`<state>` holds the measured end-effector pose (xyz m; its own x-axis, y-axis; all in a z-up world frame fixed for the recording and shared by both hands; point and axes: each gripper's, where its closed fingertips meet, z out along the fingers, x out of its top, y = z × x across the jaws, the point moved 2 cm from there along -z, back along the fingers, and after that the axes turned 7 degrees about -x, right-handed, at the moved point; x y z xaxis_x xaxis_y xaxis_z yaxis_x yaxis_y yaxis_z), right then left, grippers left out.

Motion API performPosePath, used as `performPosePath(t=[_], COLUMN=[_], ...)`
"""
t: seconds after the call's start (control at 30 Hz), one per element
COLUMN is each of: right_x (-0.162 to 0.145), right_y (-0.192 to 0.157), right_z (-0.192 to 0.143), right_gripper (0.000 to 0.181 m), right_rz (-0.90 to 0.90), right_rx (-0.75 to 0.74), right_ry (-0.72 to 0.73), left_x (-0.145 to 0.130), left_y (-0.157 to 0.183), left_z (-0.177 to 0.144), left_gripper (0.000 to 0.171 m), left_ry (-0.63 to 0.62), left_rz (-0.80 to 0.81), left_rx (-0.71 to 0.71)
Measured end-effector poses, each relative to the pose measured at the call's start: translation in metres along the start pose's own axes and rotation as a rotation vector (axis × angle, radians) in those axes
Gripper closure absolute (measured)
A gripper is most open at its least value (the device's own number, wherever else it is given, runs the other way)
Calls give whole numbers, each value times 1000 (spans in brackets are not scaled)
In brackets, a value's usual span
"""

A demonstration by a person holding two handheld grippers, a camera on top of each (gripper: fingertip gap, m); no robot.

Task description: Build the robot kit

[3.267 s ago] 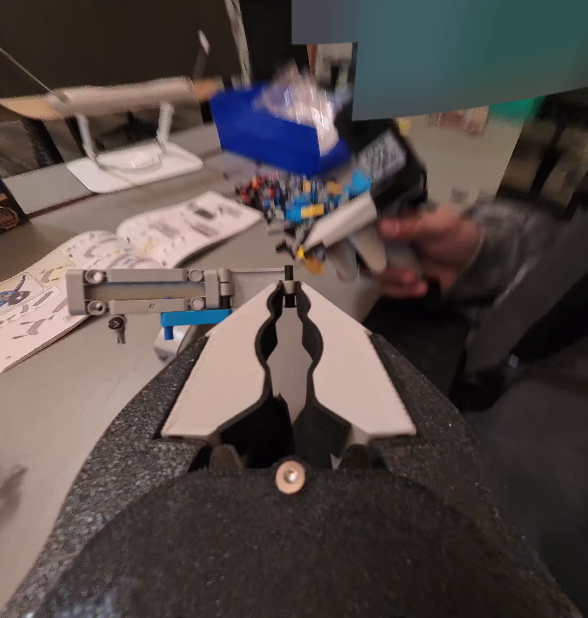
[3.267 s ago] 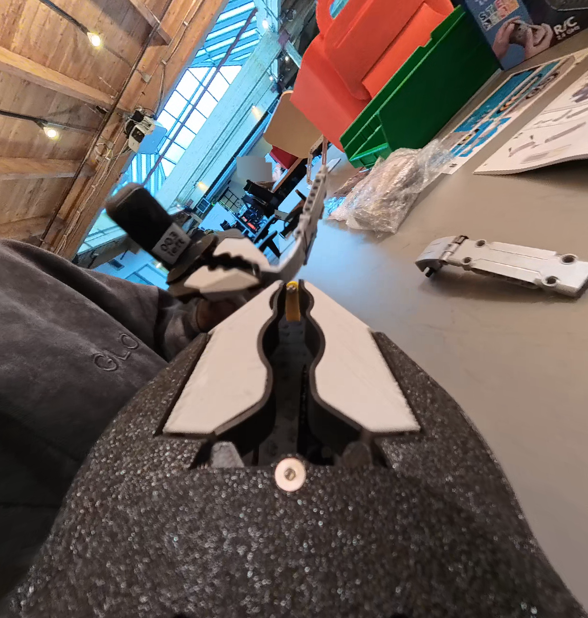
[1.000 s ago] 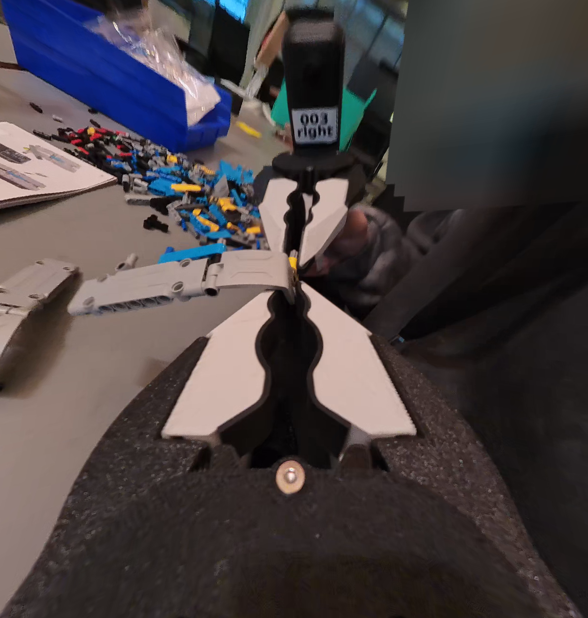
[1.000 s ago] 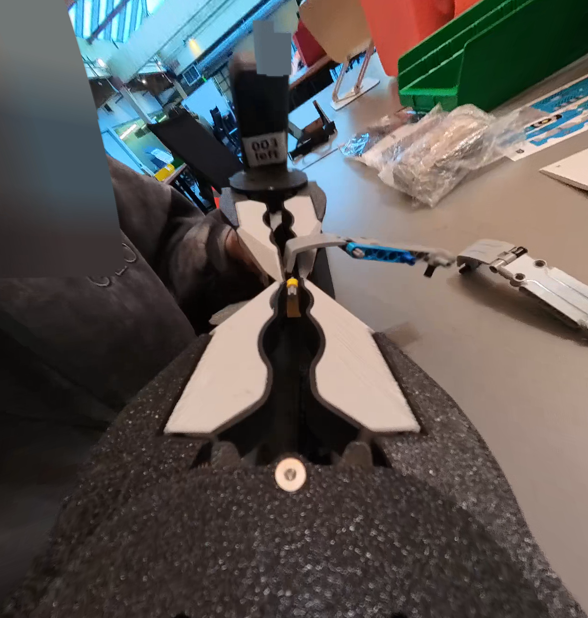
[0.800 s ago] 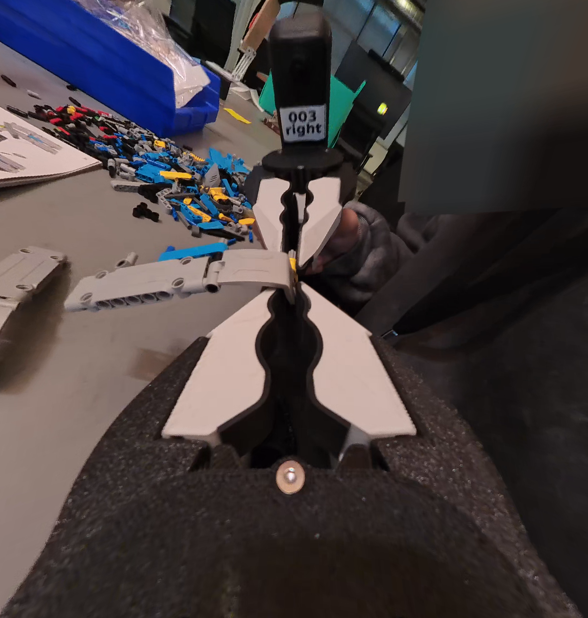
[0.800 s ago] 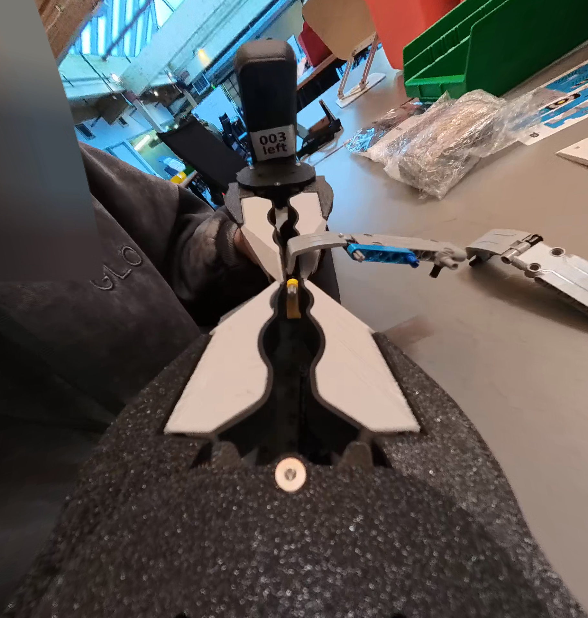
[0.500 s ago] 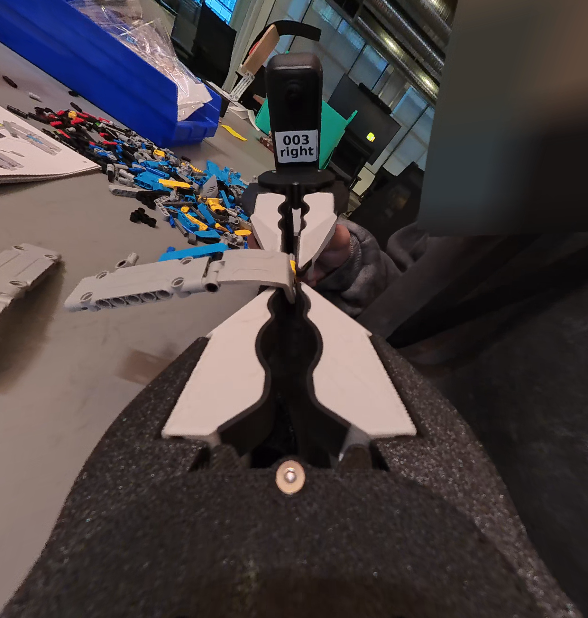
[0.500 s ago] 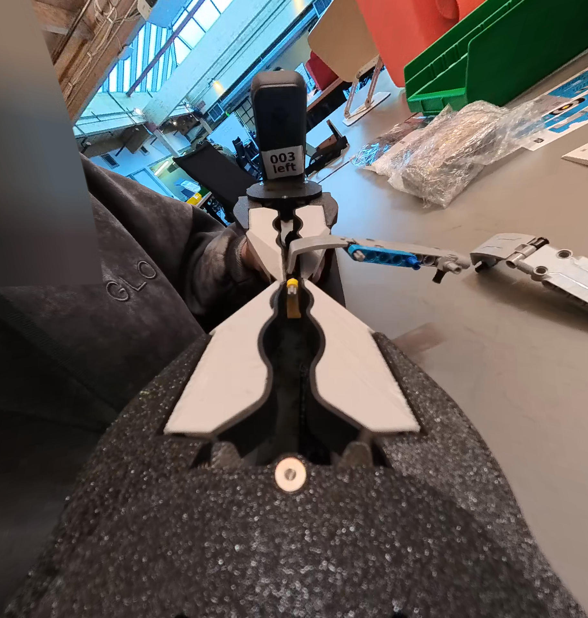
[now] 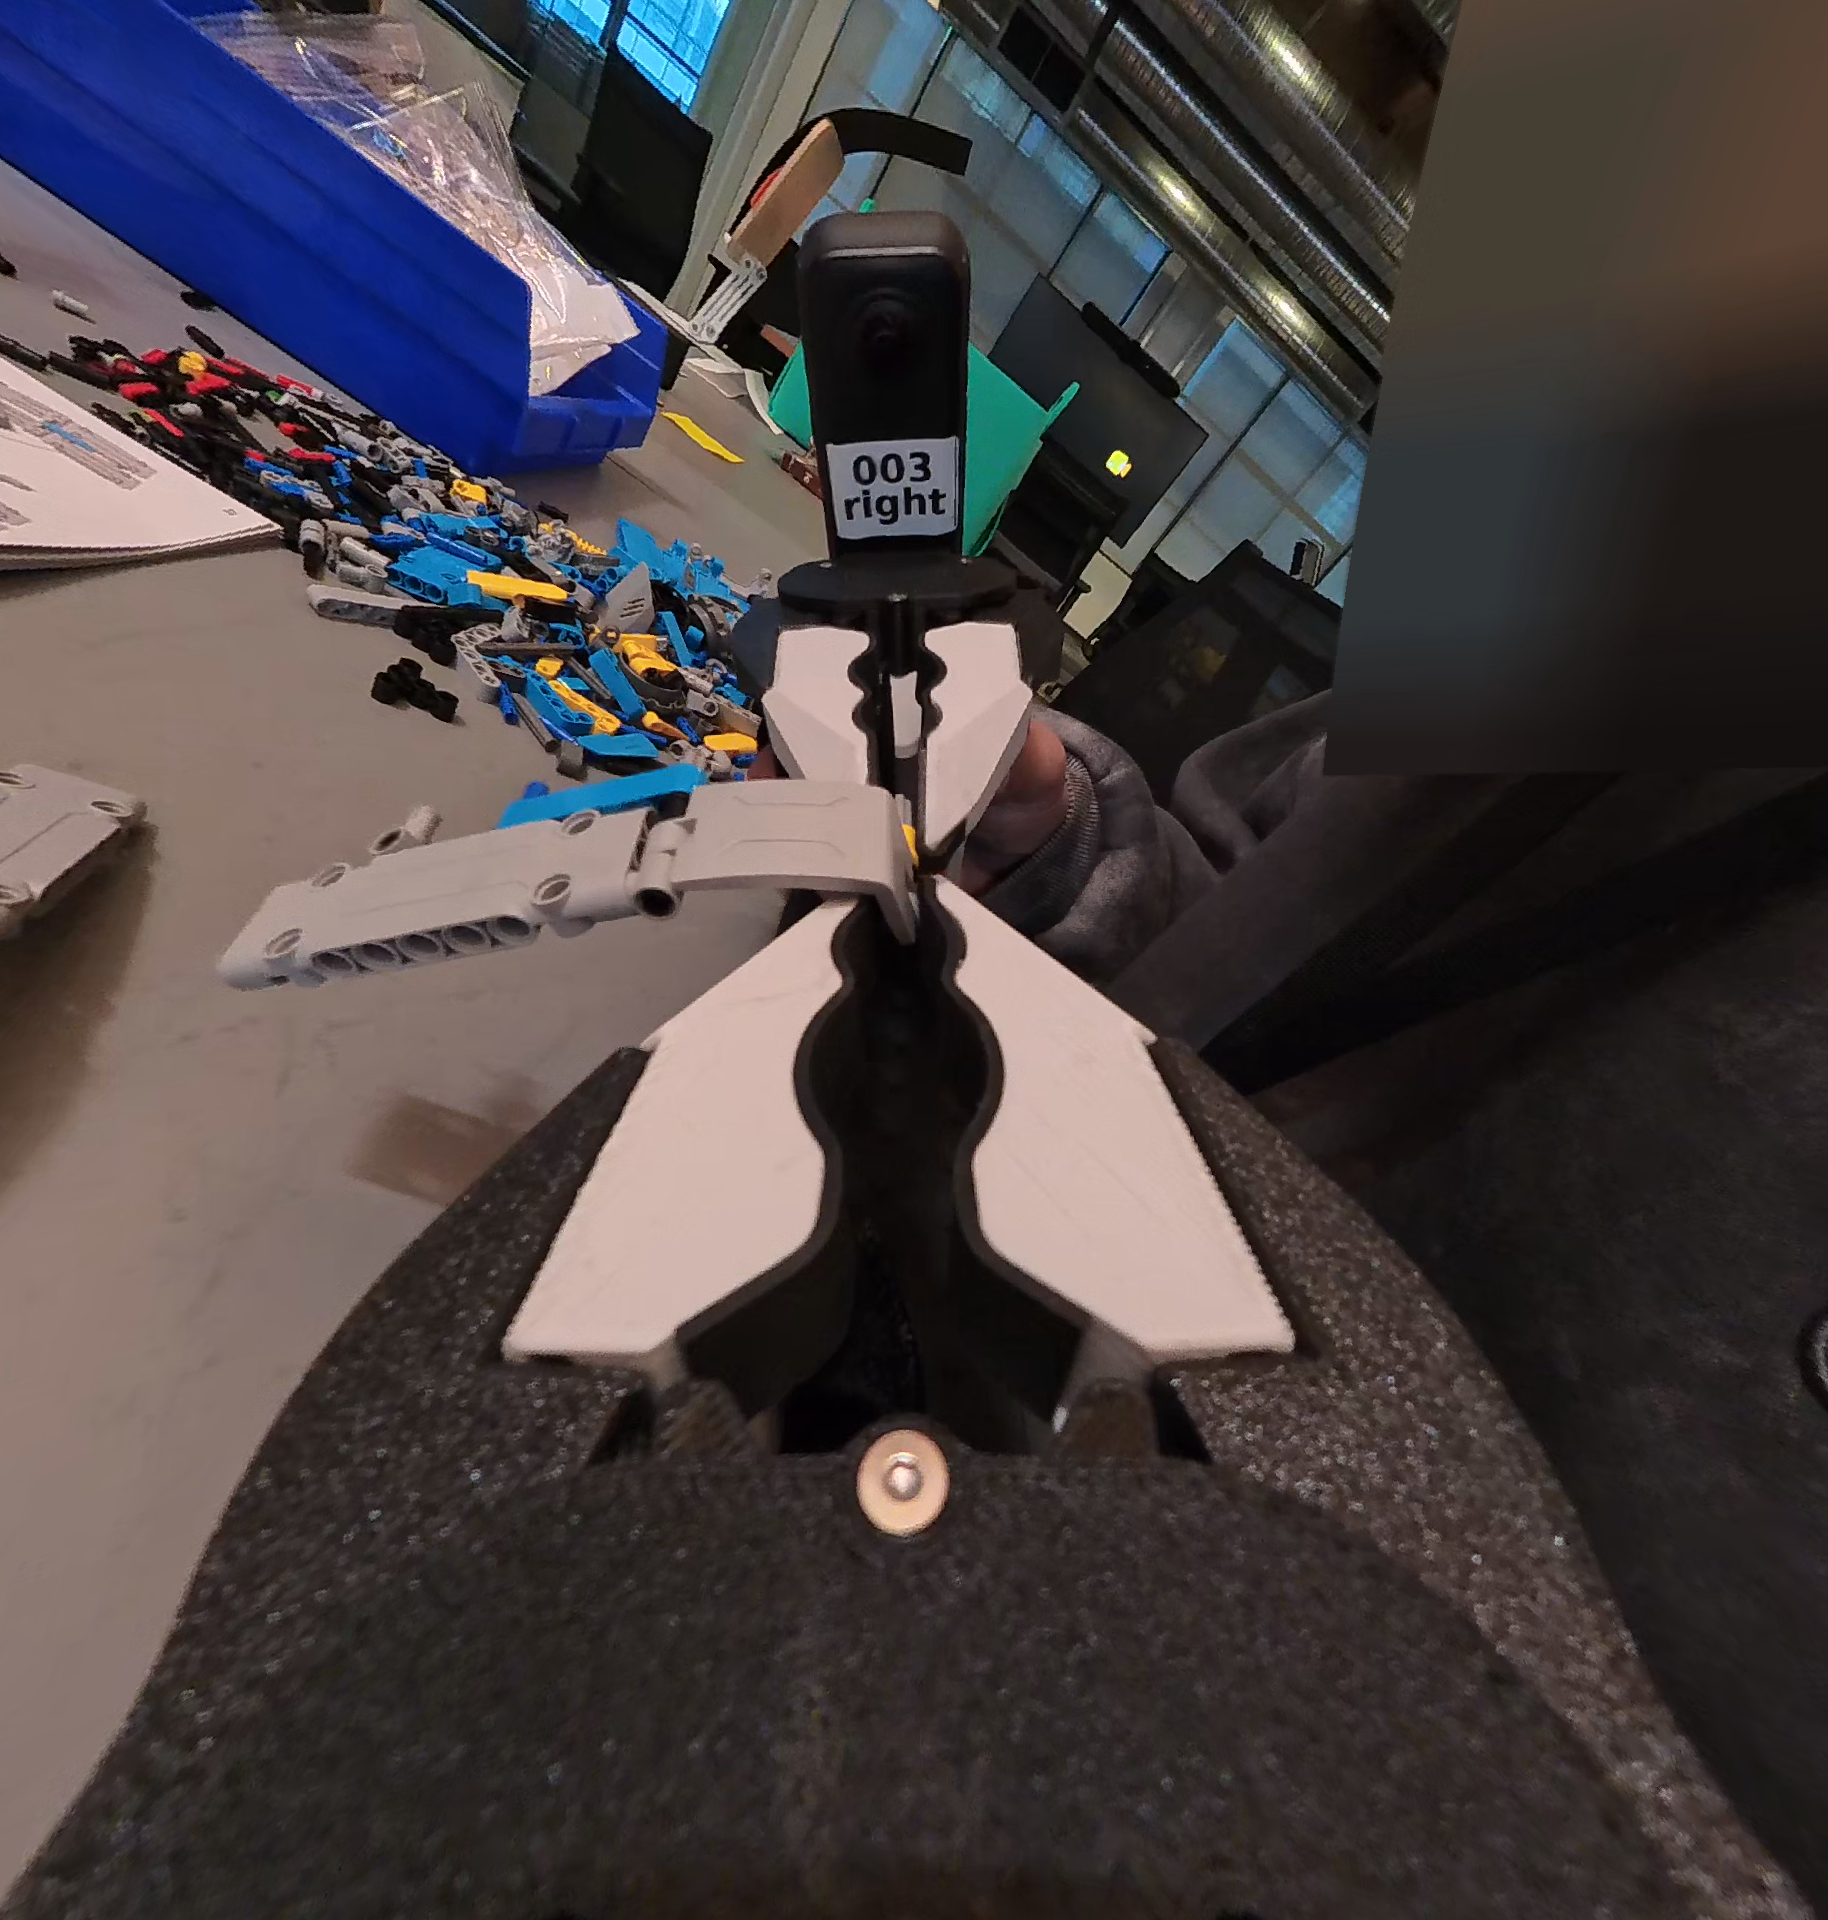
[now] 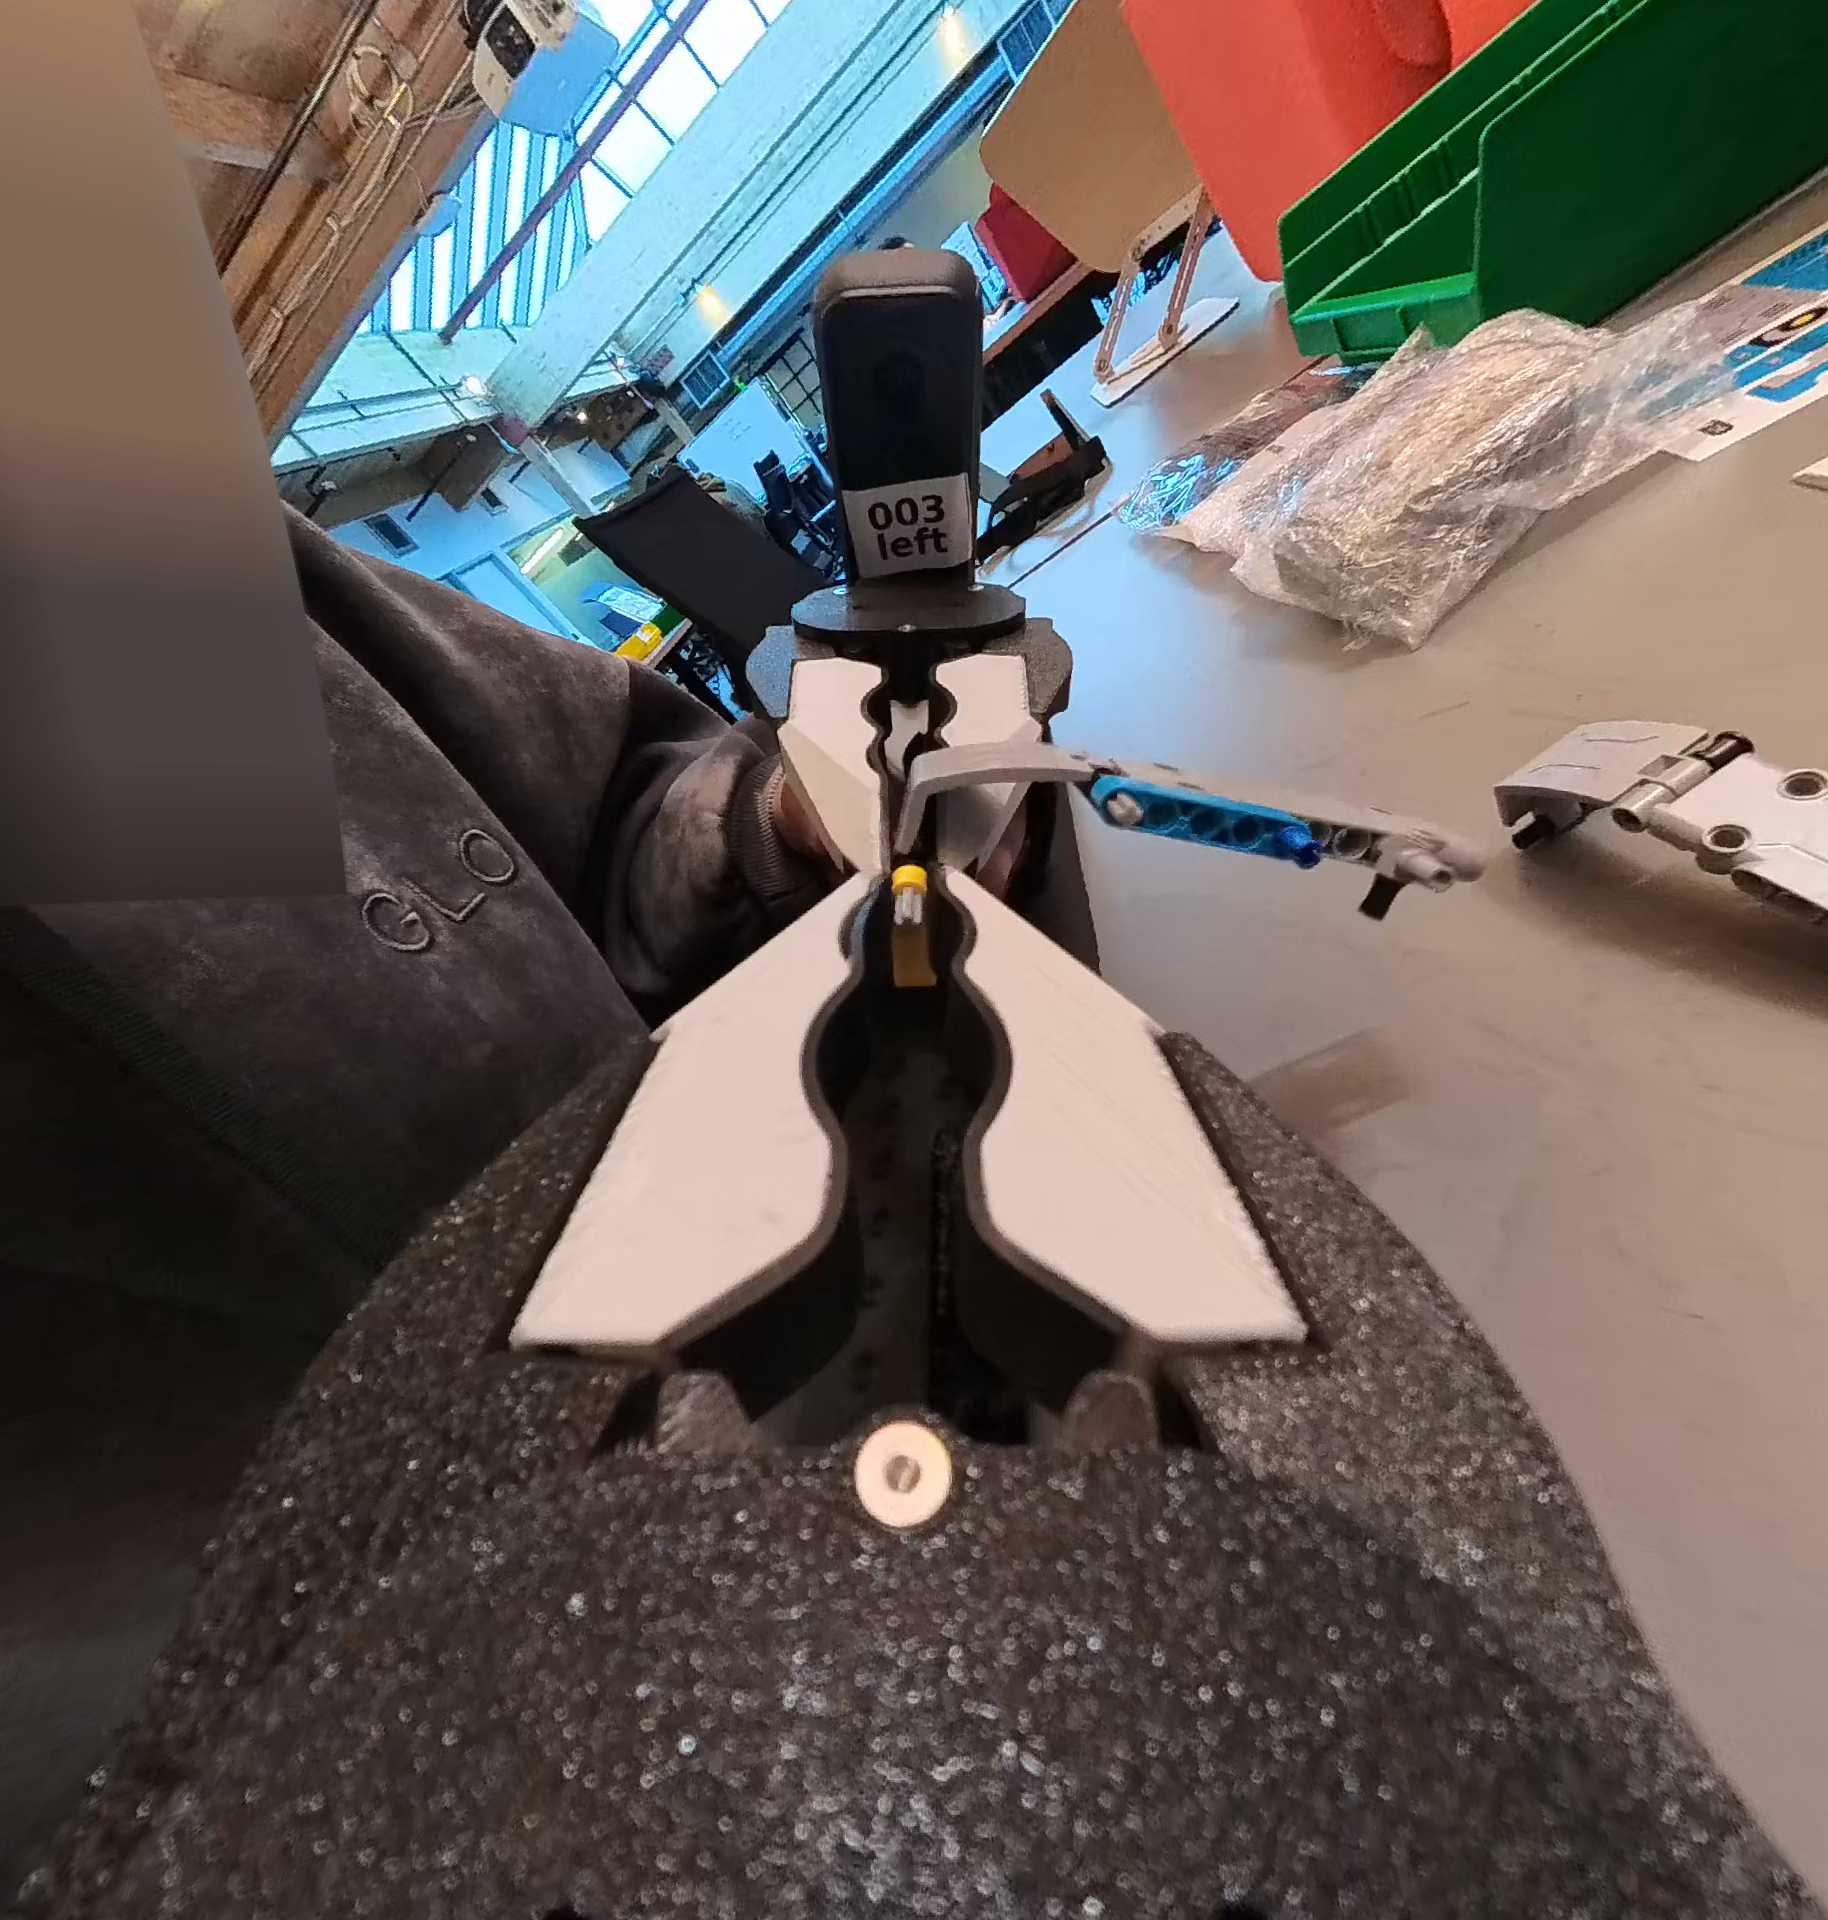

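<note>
My left gripper (image 9: 905, 896) is shut on one end of a grey panel assembly (image 9: 577, 883) with a blue beam under it, held above the grey table. It also shows in the right wrist view (image 10: 1180, 805), sticking out to the right of the left gripper (image 10: 894, 831). My right gripper (image 10: 908, 883) is shut on a small yellow pin (image 10: 908, 914), its tip close to the held end of the panel. In the left wrist view the right gripper (image 9: 905, 821) faces mine tip to tip, with the yellow pin (image 9: 908, 840) just behind the panel's edge.
A second grey panel (image 10: 1720, 821) lies on the table (image 10: 1512, 1195); it also shows at the left wrist view's edge (image 9: 27, 842). A pile of small bricks (image 9: 494, 613), a blue bin (image 9: 297, 229), a booklet (image 9: 58, 488), plastic bags (image 10: 1409, 488) and green bins (image 10: 1575, 156) lie farther off. Both grippers' tips are close together, under 4 cm apart.
Over three seconds the two grippers have come to face each other tip to tip at the table edge. In the last second both views have tilted up slightly; the grips are unchanged.
</note>
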<state>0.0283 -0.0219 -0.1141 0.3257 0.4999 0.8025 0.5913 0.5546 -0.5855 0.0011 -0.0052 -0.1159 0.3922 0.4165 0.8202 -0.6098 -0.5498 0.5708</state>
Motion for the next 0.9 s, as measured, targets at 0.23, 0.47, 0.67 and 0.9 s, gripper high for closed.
performPosePath(t=[0.23, 0.47, 0.67, 0.9], right_x=[5, 2, 6, -9], right_y=[0, 4, 1, 34], right_z=[1, 0, -1, -15], right_gripper=[175, 175, 175, 175], right_rz=[22, 42, 75, -91], right_rx=[17, -6, 33, -279], right_ry=[30, 6, 33, -150], left_x=[4, 4, 3, 5], left_y=[0, -1, 0, -13], left_z=[-2, -4, -2, -7], left_gripper=[167, 166, 166, 166], left_ry=[30, 34, 20, 22], left_rz=[4, 2, 18, 33], left_rx=[-5, 6, 7, 118])
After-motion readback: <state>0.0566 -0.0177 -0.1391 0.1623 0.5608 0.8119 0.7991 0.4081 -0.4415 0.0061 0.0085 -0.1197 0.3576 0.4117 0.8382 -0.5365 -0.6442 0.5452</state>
